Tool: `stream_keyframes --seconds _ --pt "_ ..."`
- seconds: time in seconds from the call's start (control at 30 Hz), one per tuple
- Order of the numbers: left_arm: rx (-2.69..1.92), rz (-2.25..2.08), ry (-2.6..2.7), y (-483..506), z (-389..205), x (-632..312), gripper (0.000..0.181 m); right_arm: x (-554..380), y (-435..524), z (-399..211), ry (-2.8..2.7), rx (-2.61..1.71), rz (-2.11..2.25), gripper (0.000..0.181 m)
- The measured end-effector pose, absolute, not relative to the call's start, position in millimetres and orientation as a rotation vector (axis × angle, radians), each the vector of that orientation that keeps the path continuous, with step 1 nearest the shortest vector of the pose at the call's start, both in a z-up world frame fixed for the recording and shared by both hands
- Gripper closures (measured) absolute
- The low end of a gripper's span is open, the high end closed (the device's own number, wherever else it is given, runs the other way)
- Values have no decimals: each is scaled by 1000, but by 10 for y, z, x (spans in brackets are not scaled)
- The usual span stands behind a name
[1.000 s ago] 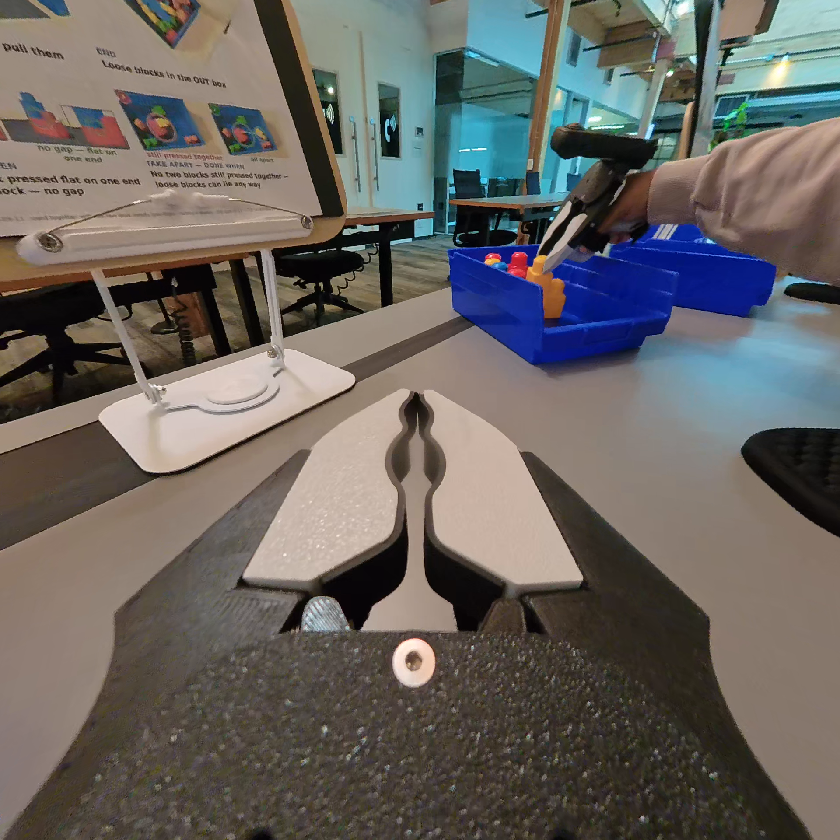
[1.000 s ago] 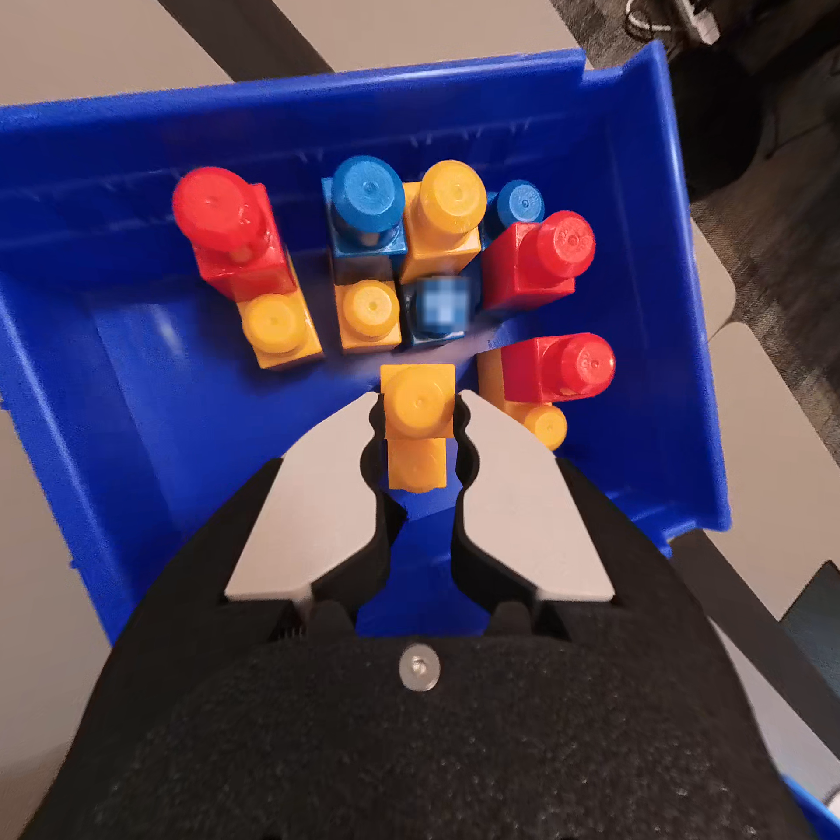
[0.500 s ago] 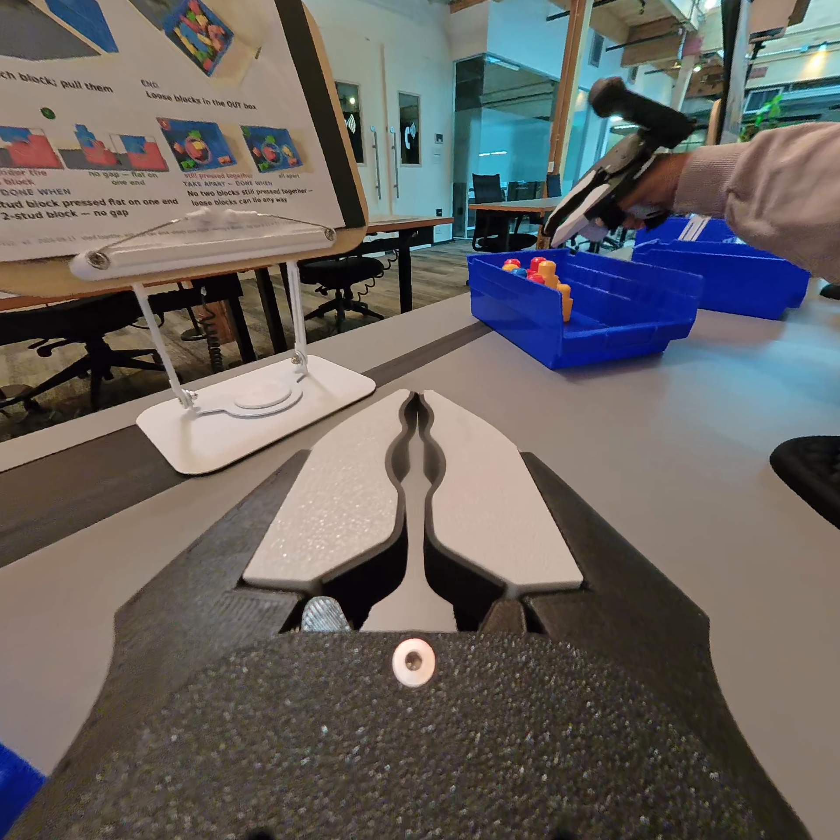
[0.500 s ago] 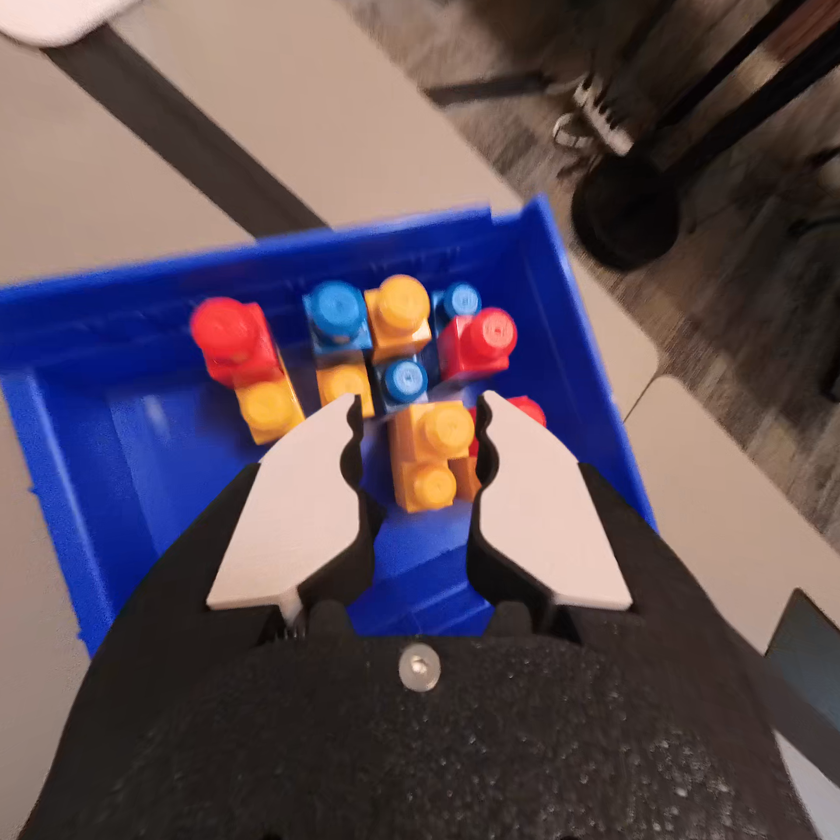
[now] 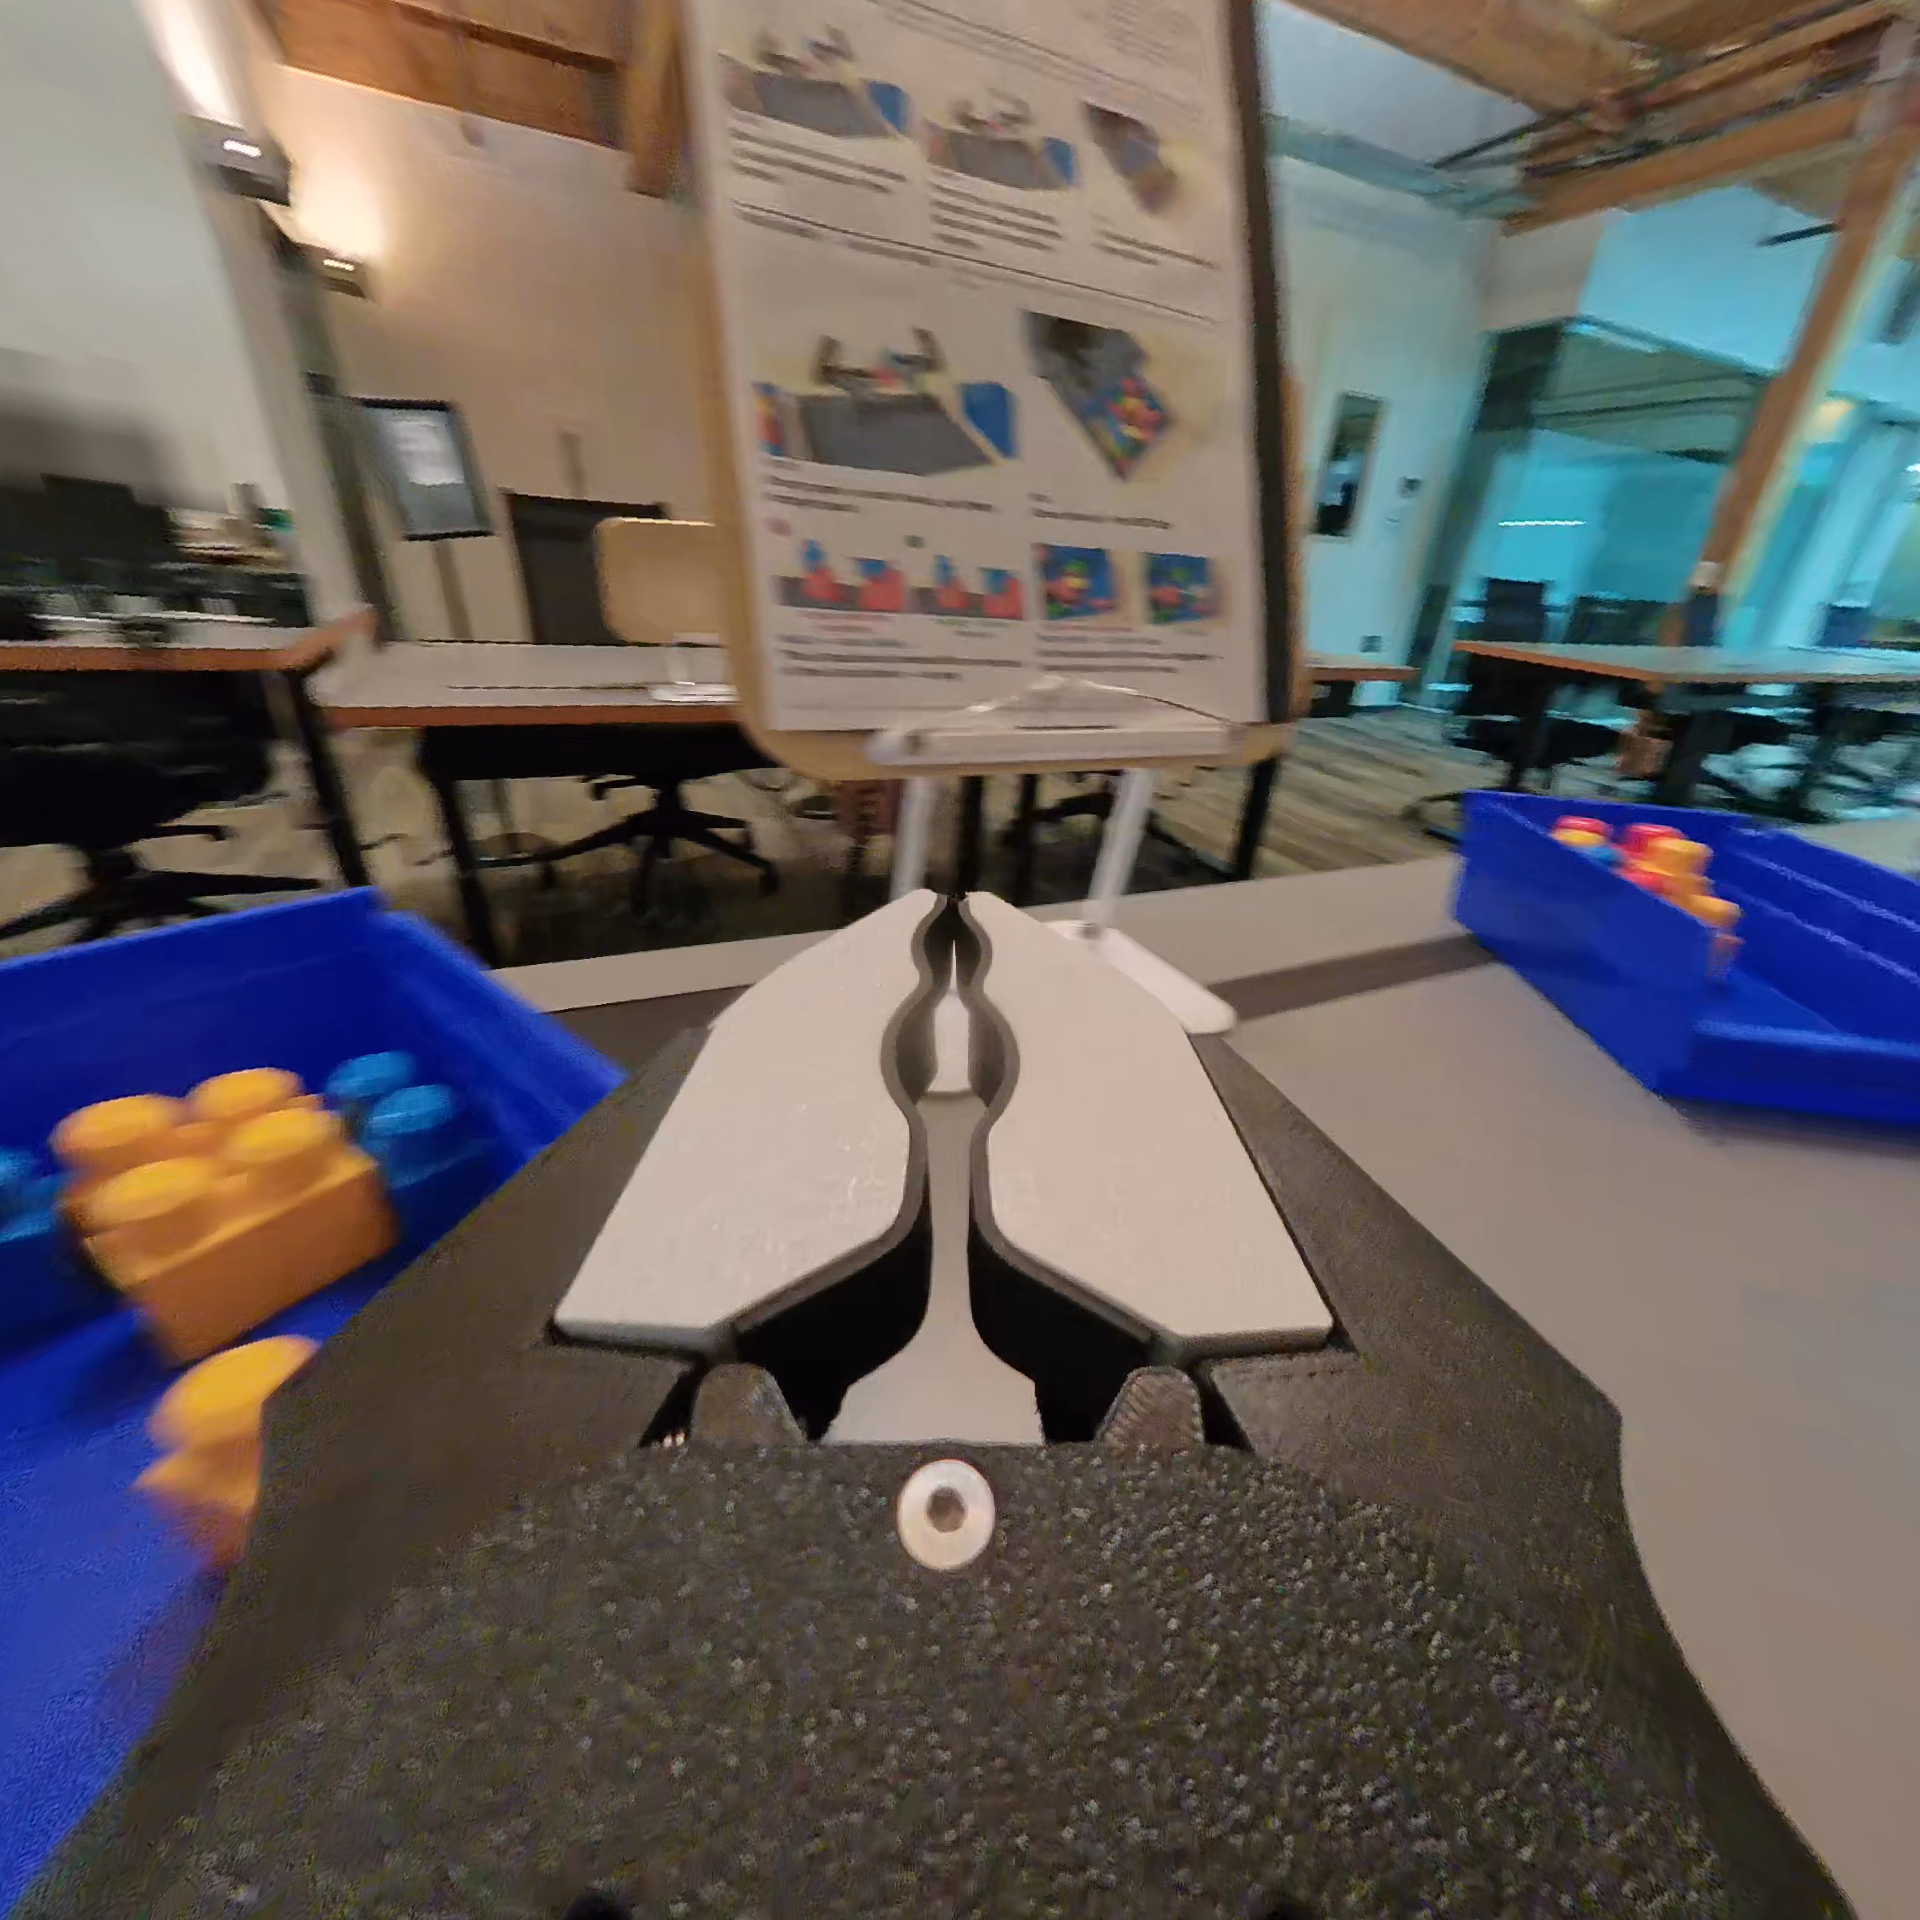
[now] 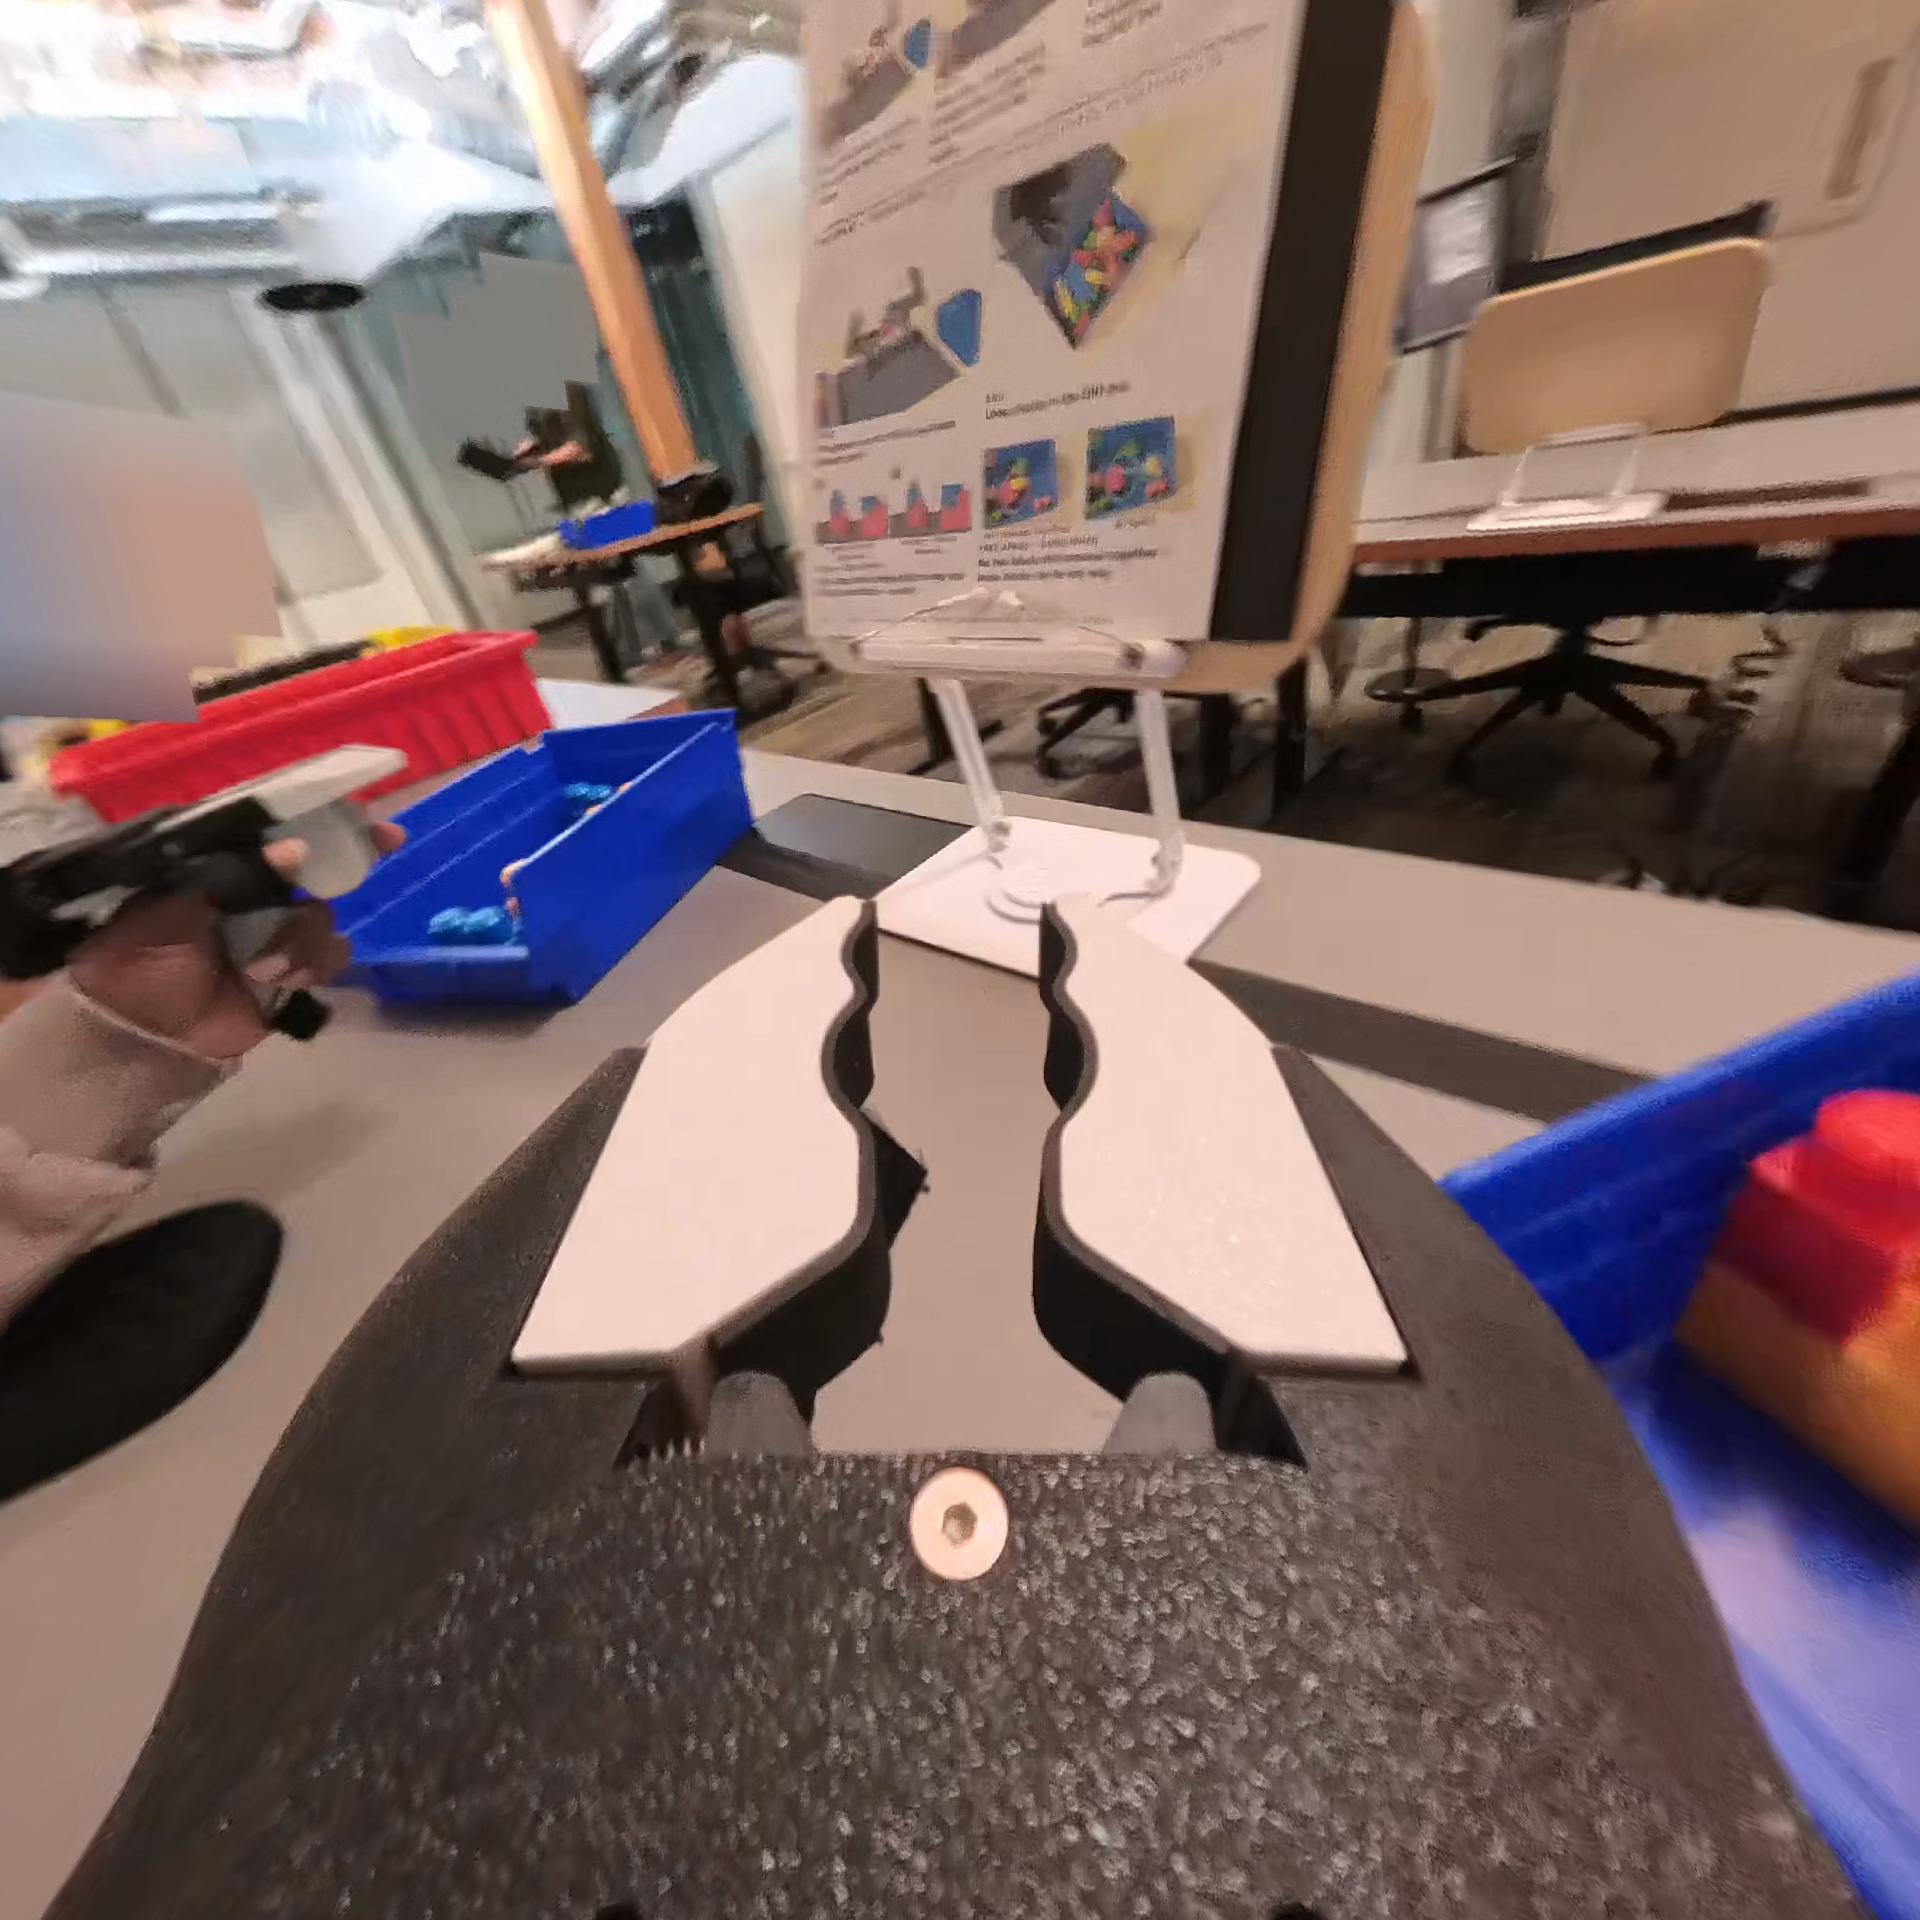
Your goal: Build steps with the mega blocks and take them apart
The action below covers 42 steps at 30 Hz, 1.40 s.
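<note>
My left gripper is shut and empty, over the grey table and facing the instruction board. A blue bin at its left holds an orange block and blue blocks. A second blue bin at the far right holds several red, orange and blue blocks. My right gripper is open with nothing between its fingers, low over the table. The bin with a red block is close on its right. The other bin shows in the right wrist view at the left.
The board's white stand base sits just beyond my right fingertips. A dark strip crosses the table. A hand holds the left gripper at the far left. A red bin stands behind it. A black pad lies front left. One gripper's finger ends stand about 40 cm off the other's.
My right gripper let go of the orange block in the bin, rose and swung to face the board, its jaws narrowing. My left gripper, still shut, swung left to the other bin.
</note>
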<state>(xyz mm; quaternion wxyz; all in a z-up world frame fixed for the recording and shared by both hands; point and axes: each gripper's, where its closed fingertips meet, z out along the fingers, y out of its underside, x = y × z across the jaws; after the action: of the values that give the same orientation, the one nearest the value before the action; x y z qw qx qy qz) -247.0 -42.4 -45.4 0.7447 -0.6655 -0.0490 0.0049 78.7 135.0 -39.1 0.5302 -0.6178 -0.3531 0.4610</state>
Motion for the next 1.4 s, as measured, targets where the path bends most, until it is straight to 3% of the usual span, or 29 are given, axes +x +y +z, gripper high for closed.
stream_keyframes --seconds 0.2,0.3,0.43,0.7,1.07,1.4 --pt "-1548 222 -276 -739 -441 -3439 181 742 1197 -924 -724 -1573 1051 170" --pt "-1656 251 -258 -697 -452 -3803 165 665 1118 -1099 -769 -1604 1135 181" --pt "-1863 211 -206 -487 -552 -4214 139 646 1122 -1229 -803 -1621 1129 181" --pt "-2356 197 -101 -291 -1293 -4857 141 732 1134 -1302 -822 -1626 1068 181" --pt "-2686 235 -29 -119 -2019 -4956 140 813 1215 -1320 -832 -1606 936 181" --pt "-2625 347 -2 -211 -1746 -4936 144 804 1187 -1332 -886 -1580 827 181"
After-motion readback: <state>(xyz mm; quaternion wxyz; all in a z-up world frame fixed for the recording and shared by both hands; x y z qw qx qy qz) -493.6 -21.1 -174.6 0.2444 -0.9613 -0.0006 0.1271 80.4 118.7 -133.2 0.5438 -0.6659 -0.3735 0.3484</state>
